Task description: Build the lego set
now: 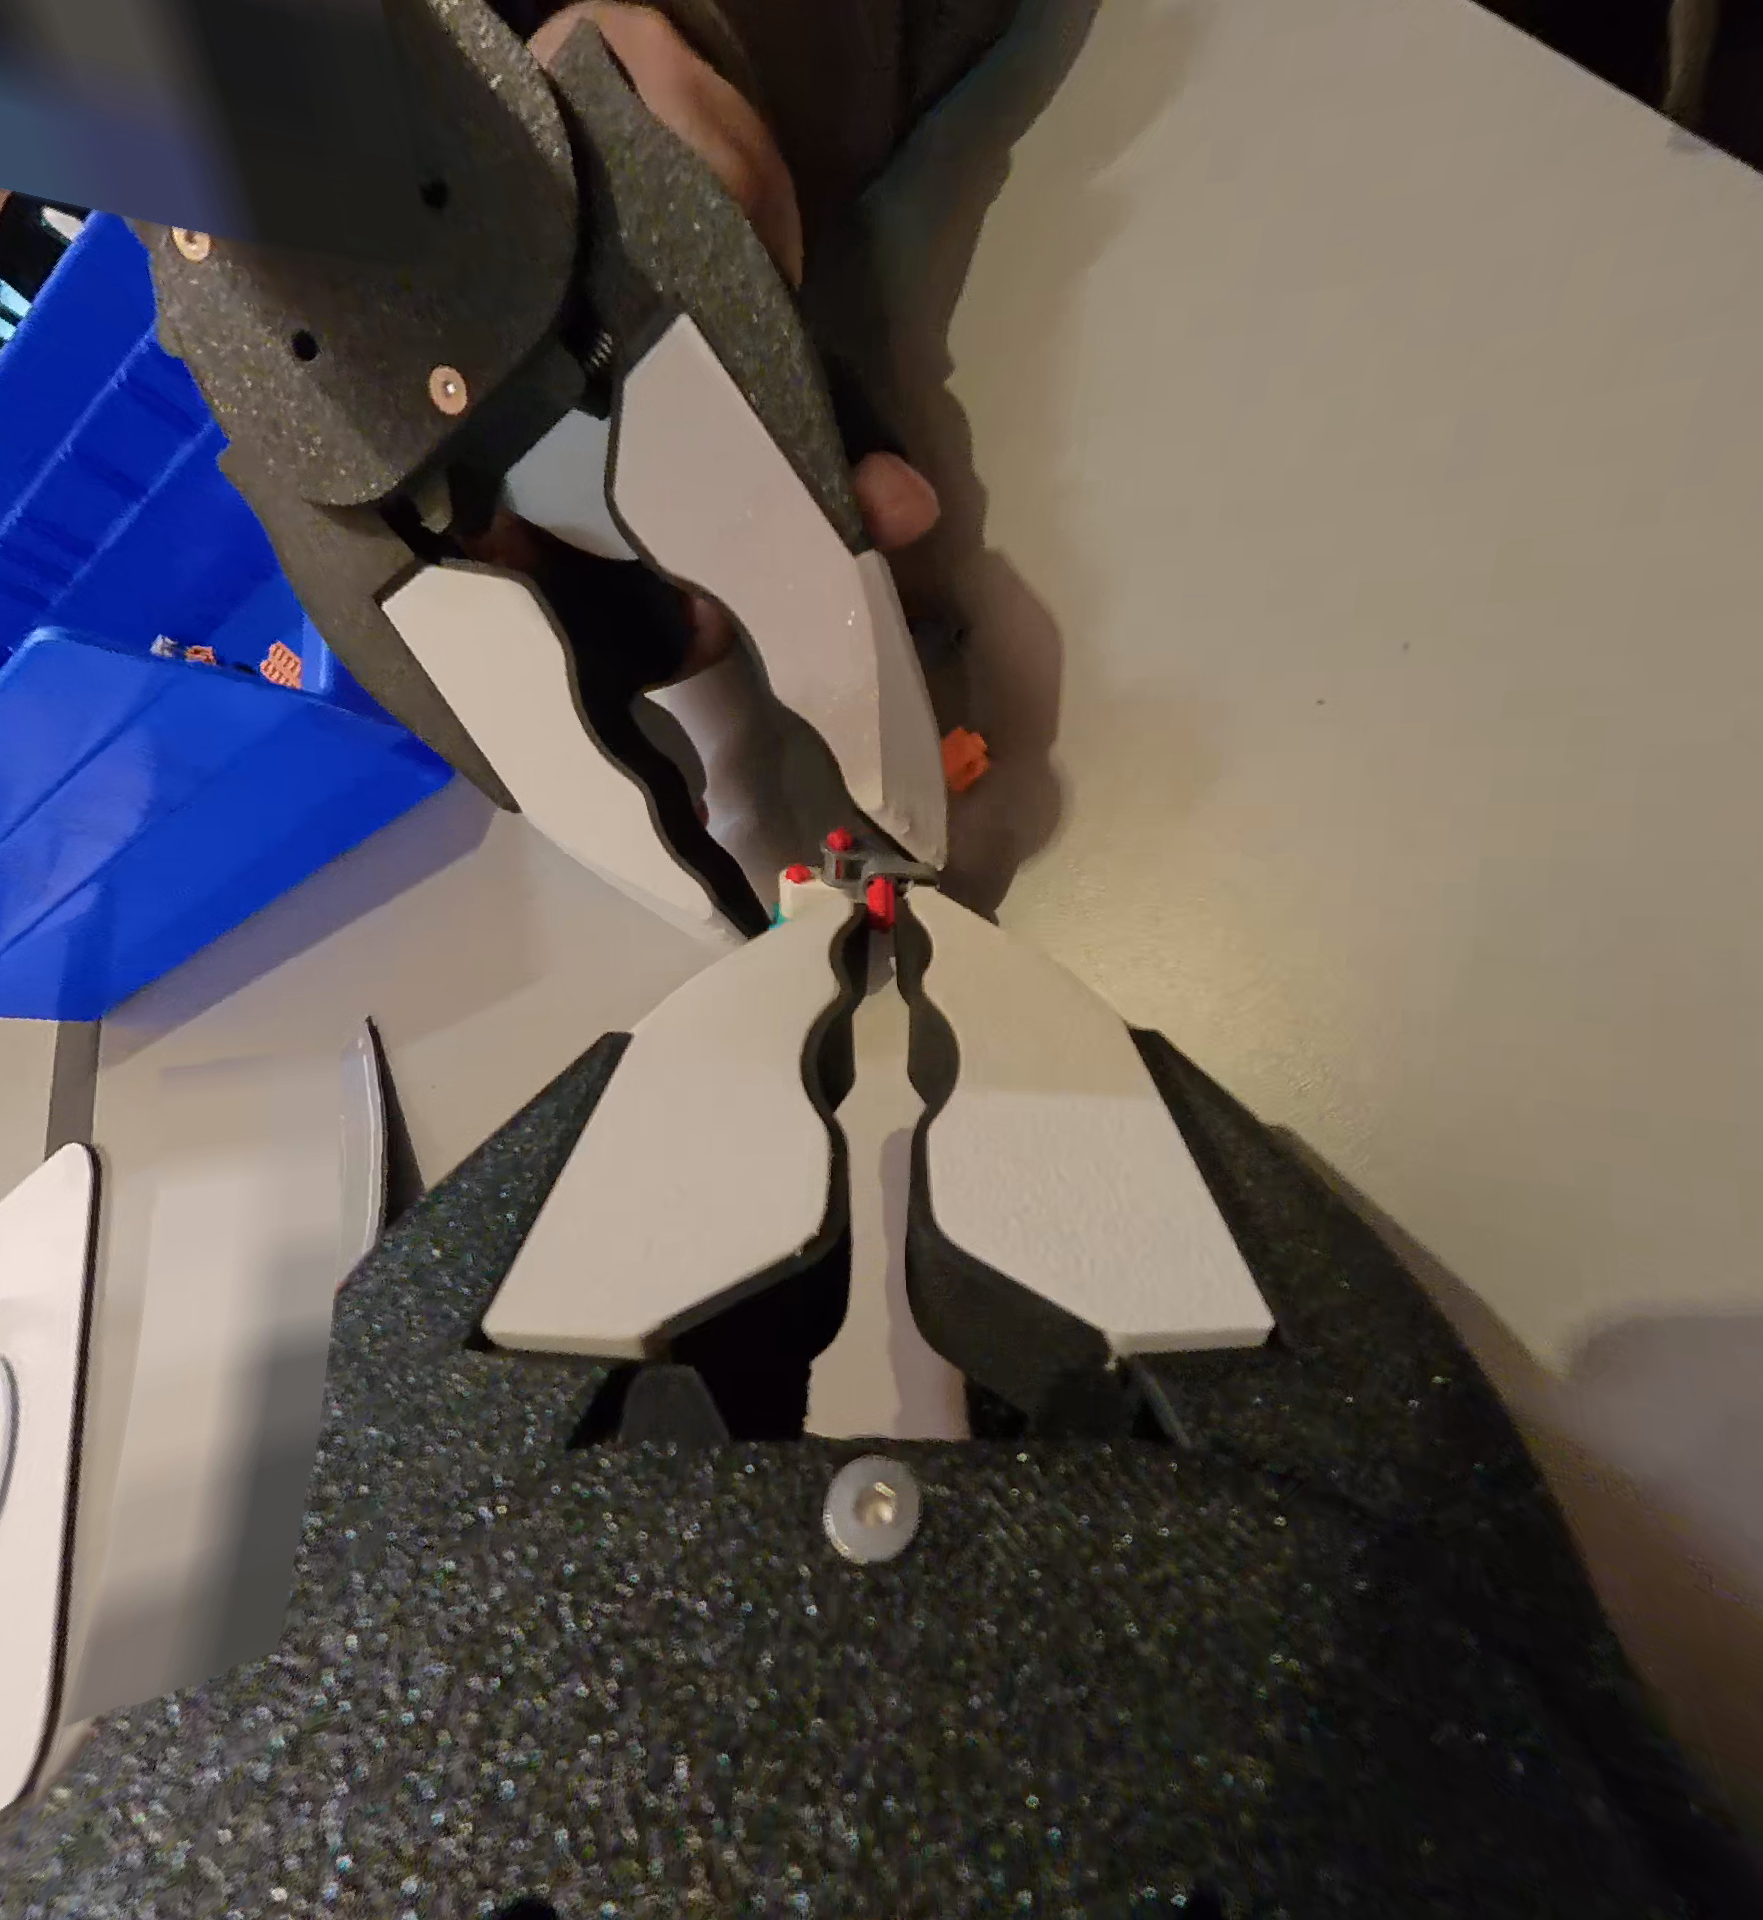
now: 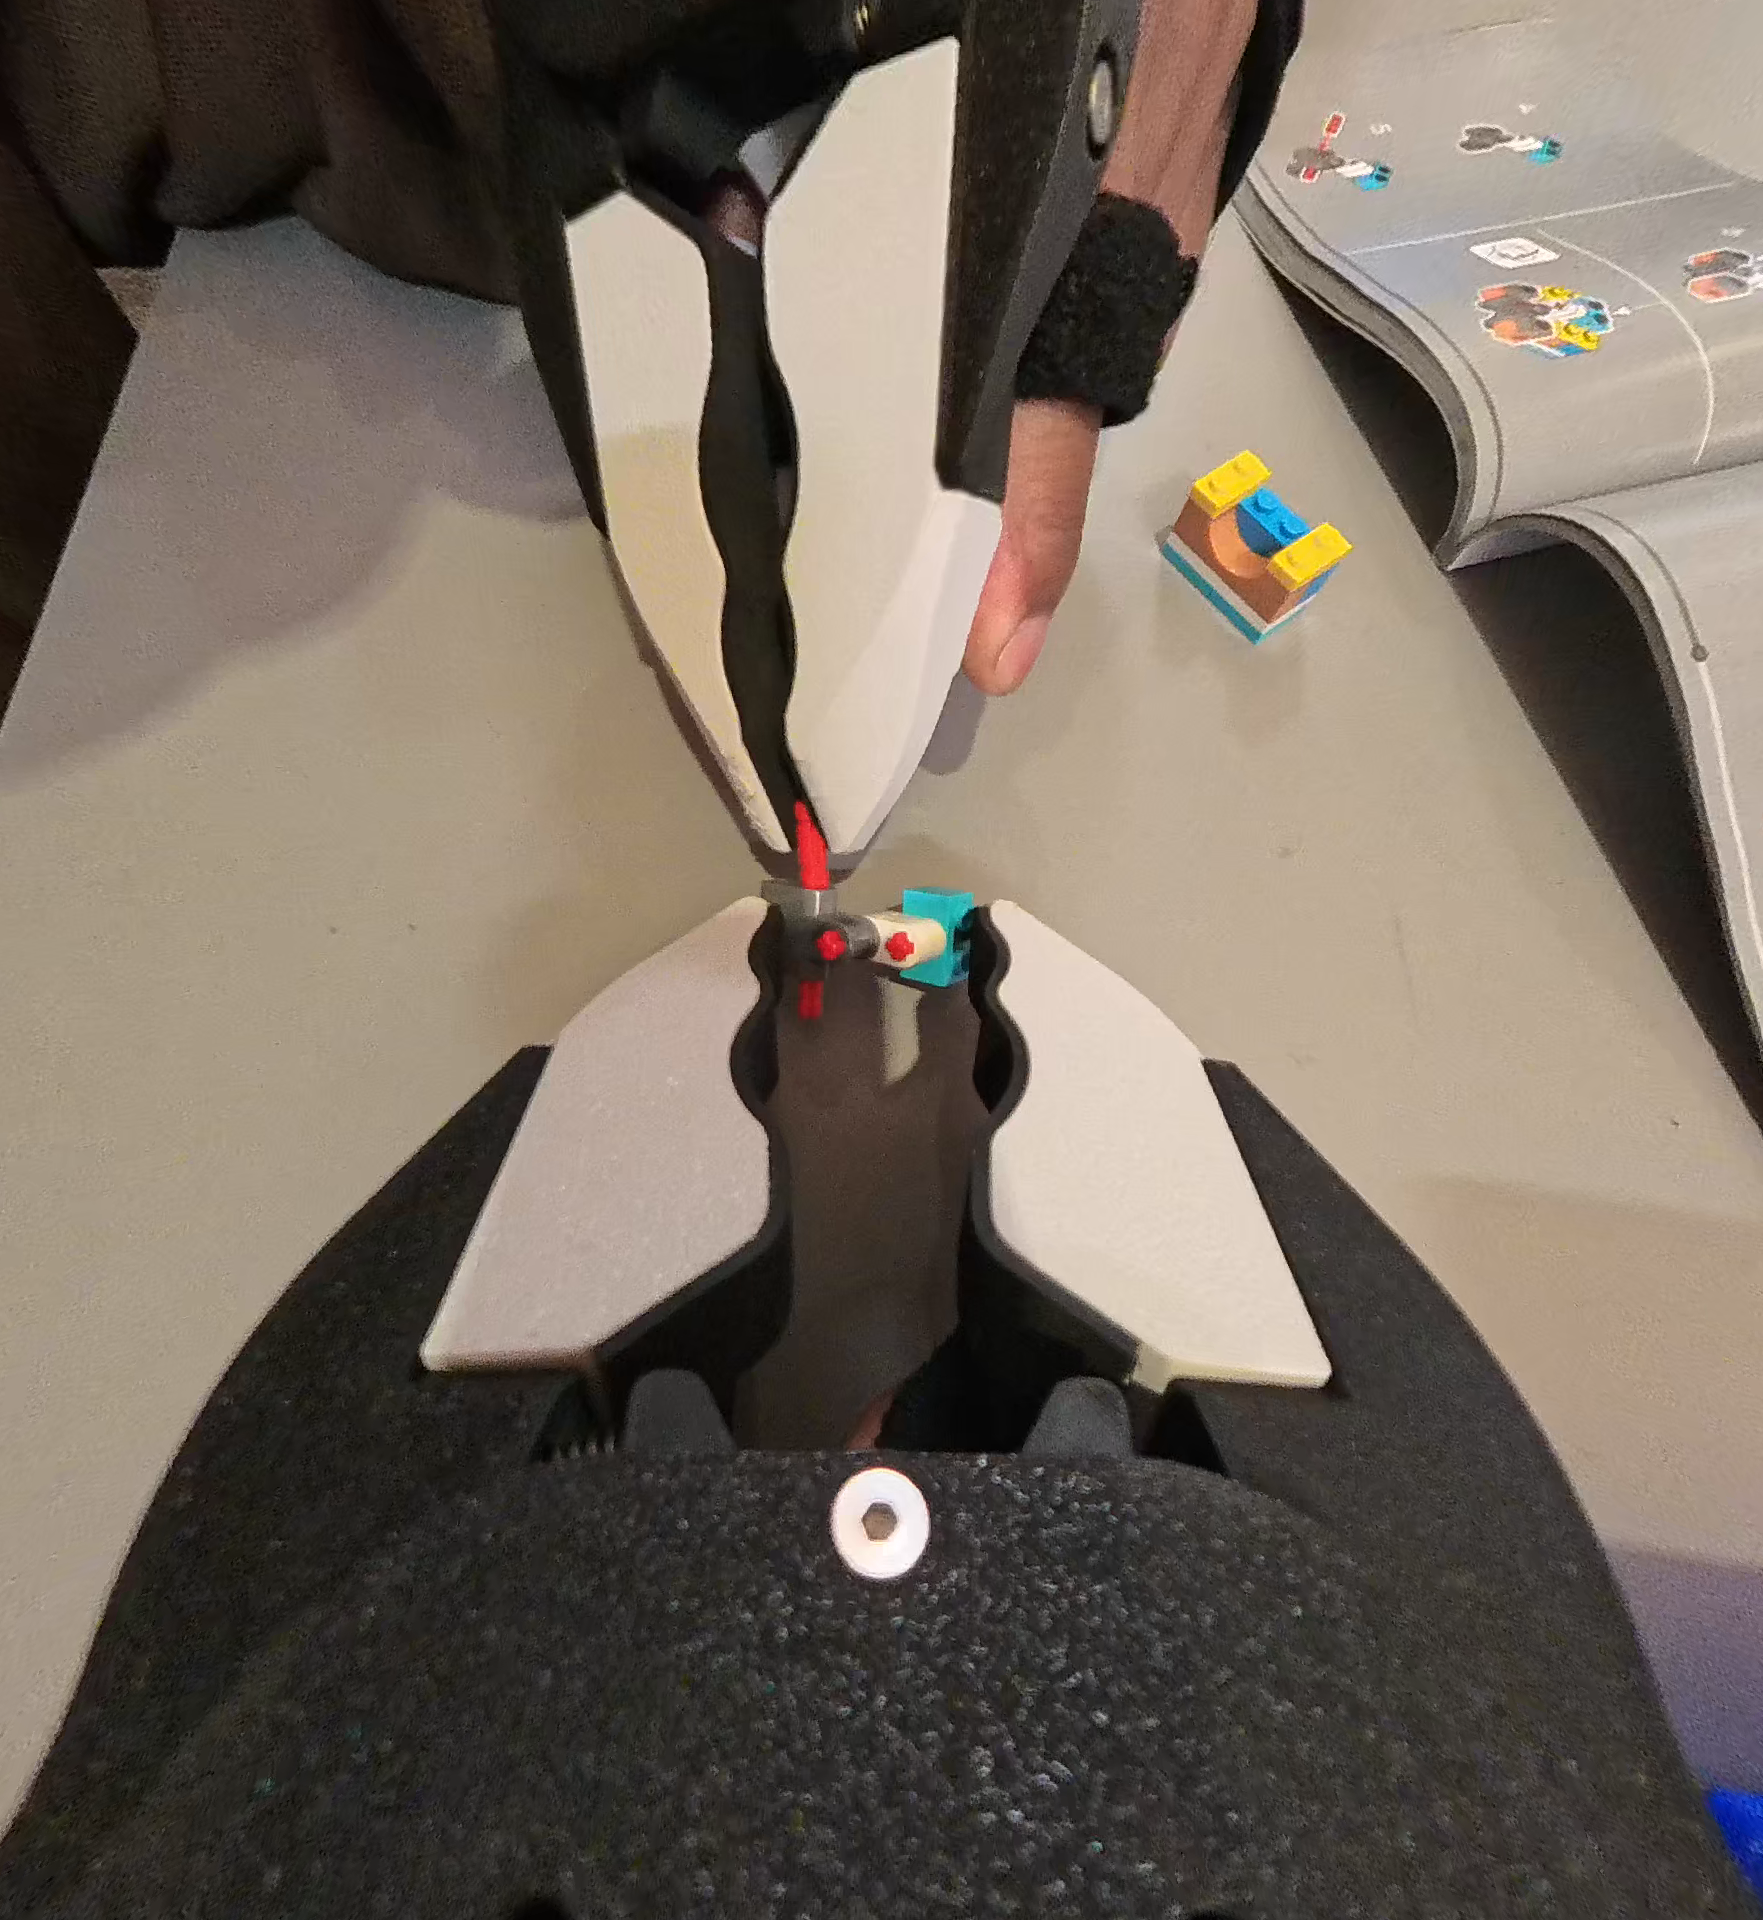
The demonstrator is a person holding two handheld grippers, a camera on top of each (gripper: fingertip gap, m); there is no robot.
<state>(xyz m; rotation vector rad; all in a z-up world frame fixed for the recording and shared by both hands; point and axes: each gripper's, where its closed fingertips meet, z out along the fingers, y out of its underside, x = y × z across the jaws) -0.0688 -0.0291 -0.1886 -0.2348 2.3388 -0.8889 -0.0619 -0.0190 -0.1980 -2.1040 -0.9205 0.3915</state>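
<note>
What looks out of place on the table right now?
Nothing stands out. Both grippers meet at the small grey-and-red assembly; the finished brick block sits upright beside the open instruction booklet, nothing spilled.

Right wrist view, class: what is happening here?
A person works two hand-held grippers above a grey table. The right gripper clamps a small assembly of grey, white and teal pieces with red pins. The left gripper pinches a thin red piece at its grey end. A separate brick build and an open booklet lie nearby.
</note>
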